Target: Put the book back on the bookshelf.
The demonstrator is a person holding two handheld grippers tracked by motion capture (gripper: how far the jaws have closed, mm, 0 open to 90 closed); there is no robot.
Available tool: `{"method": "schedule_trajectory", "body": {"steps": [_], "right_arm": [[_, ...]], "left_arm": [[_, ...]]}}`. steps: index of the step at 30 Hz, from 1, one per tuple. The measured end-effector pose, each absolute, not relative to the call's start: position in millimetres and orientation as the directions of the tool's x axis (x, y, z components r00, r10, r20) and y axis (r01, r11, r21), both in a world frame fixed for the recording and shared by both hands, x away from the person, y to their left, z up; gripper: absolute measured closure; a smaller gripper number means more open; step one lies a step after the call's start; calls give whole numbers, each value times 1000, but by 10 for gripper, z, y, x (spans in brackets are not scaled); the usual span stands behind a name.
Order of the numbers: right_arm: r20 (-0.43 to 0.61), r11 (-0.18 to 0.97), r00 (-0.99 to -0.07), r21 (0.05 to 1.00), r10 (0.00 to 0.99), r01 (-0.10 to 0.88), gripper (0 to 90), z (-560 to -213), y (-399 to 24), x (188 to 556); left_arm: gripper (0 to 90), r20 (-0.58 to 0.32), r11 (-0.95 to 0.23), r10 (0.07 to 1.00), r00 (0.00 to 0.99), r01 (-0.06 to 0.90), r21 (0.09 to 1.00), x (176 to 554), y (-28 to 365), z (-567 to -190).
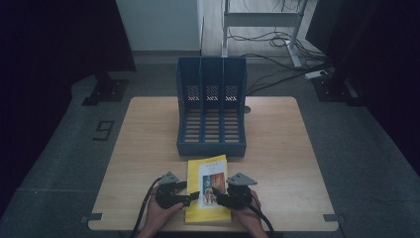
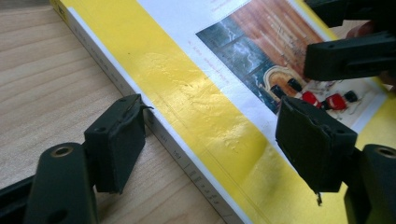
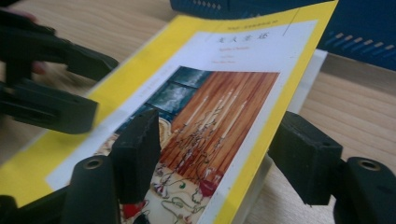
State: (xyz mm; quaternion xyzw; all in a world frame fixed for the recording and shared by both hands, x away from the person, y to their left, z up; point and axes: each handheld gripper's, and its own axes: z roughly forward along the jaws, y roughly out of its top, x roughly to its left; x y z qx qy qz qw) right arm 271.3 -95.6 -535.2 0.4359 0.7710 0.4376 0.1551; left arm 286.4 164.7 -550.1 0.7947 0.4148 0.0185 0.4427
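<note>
Yellow book (image 1: 207, 188), left claw (image 2: 210, 140) open astride its spine, right claw (image 3: 219, 163) open astride its edge

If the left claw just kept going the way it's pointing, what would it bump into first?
Probably the yellow book: the open left claw already straddles its edge. Past the cover waits the right claw, though depth is unclear.

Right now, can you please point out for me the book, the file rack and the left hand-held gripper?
book (image 1: 208, 171): high view, on the white panel of its yellow cover.
file rack (image 1: 212, 148): high view, on its low front wall.
left hand-held gripper (image 2: 210, 140): left gripper view, midway between its two fingertips.
</note>
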Motion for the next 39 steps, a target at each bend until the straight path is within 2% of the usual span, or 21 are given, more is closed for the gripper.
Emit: {"method": "schedule_trajectory", "body": {"steps": [8, 16, 20, 25, 31, 39], "right_arm": [[164, 202, -603, 847, 781, 492, 432, -5251, -1000, 2706], [179, 201, -617, 845, 766, 495, 450, -5205, -997, 2818], [192, 193, -622, 846, 759, 497, 465, -5178, -1010, 2874], [250, 155, -635, 845, 731, 511, 510, -5146, -1027, 2876], [206, 214, -670, 846, 713, 489, 571, -5149, -931, 2826], [177, 237, -673, 847, 718, 475, 586, -5149, -918, 2808]], "left_arm": [[241, -342, -261, 675, 654, 645, 719, 2866, 1650, -5502], [240, -318, -277, 683, 658, 636, 720, 2855, 1632, -5495], [239, -334, -266, 678, 654, 642, 719, 2861, 1641, -5499], [239, -337, -264, 676, 655, 643, 719, 2863, 1644, -5500], [239, -337, -265, 676, 655, 643, 719, 2864, 1645, -5500], [239, -337, -266, 675, 656, 643, 718, 2865, 1649, -5500]]}}
